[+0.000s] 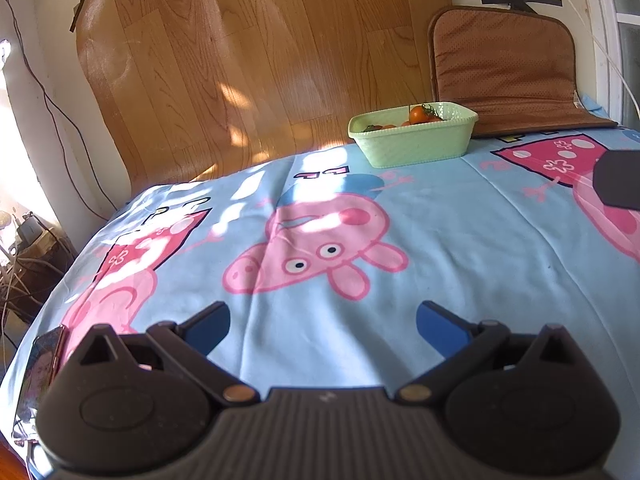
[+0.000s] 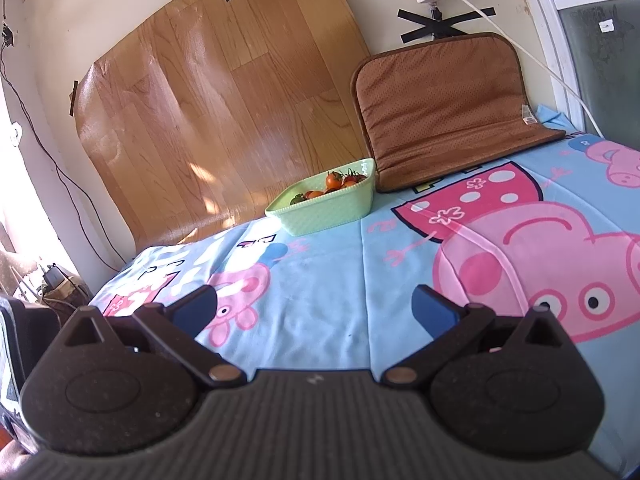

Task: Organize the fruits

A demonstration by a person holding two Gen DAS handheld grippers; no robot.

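Orange-red tomatoes [image 2: 334, 180] with green stems fill a pale green basket [image 2: 328, 210] at the table's far edge. Left gripper [image 1: 323, 322] and right gripper [image 2: 315, 306] hover with jaws spread, empty.

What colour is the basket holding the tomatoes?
Pale green basket, clearest in the right wrist view.

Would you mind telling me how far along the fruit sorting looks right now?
Done: tomatoes already sit in the green basket. In hand: nothing; the left hand-held gripper and right hand-held gripper are both open and empty. Left: no loose fruit shows on the cloth.
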